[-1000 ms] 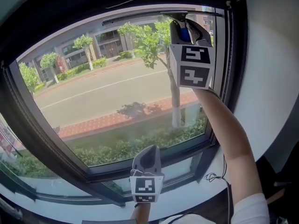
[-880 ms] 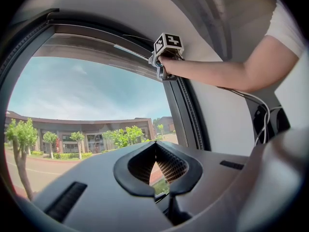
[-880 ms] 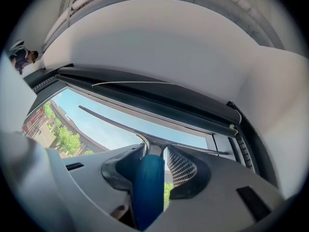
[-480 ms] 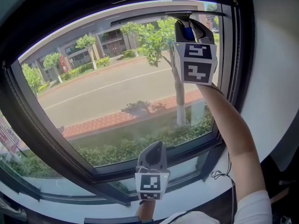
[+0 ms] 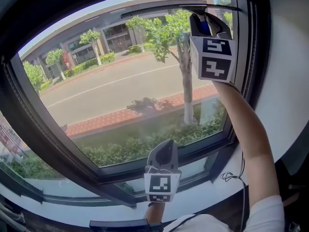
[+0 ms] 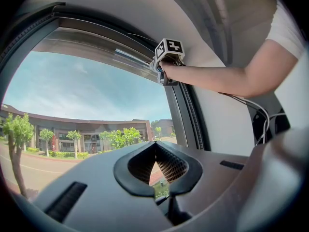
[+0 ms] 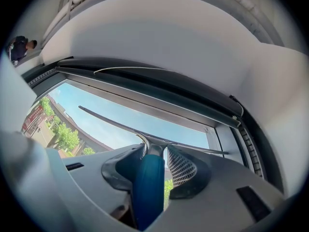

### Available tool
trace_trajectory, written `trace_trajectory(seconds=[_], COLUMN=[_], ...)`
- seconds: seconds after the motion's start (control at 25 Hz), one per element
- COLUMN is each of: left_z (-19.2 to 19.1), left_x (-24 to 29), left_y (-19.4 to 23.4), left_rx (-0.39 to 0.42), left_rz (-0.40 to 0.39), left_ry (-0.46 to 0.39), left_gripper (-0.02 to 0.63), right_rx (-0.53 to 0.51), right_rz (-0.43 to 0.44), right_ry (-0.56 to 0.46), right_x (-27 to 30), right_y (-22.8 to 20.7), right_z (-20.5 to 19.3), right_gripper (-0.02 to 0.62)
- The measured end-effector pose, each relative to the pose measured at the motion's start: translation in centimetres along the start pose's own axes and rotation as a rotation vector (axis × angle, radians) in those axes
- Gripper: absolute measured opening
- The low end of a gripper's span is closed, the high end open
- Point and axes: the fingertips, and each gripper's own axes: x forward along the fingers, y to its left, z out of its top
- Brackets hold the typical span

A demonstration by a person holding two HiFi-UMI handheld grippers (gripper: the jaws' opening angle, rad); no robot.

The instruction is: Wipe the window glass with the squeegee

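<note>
The squeegee (image 7: 147,187) is up in the top right corner of the window glass (image 5: 120,95); its blue handle is clamped between the jaws of the right gripper (image 5: 205,22), and its long thin blade runs sideways across the glass just under the top bar of the window frame (image 5: 43,144); whether the blade presses on the glass I cannot tell. In the right gripper view the handle fills the left side of the gap between the jaws, with the metal neck rising from it to the blade. The person's bare right arm (image 5: 246,134) reaches up along the right side of the frame to hold that gripper high. The left gripper (image 5: 166,148) is low, in front of the bottom bar of the frame, near the middle; its jaws meet at the tips and hold nothing. A thin cable (image 5: 231,175) lies on the white ledge (image 5: 96,211) below the window, near the right arm. Through the glass show a road, a brick path, a hedge, trees and a long building under a blue sky.
</note>
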Motion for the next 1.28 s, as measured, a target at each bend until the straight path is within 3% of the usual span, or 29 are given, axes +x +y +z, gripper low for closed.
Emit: trace_trajectory(seconds=[0.6,1.28], left_z=[-0.2,-0.4], left_x=[-0.6,0.2], left_y=[0.6,-0.3], left_rx=[-0.039,-0.027], left_rz=[0.031,0.025], left_ry=[0.002,0.02], left_gripper=[0.003,0.003], right_rx=[-0.025,-0.042], right_rz=[0.01,0.035], right_ry=[0.017,0.048], right_x=[-2.4,-5.3], right_y=[0.4,0.7], right_z=[-2.5,-6.7], right_gripper=[0.15,0.15])
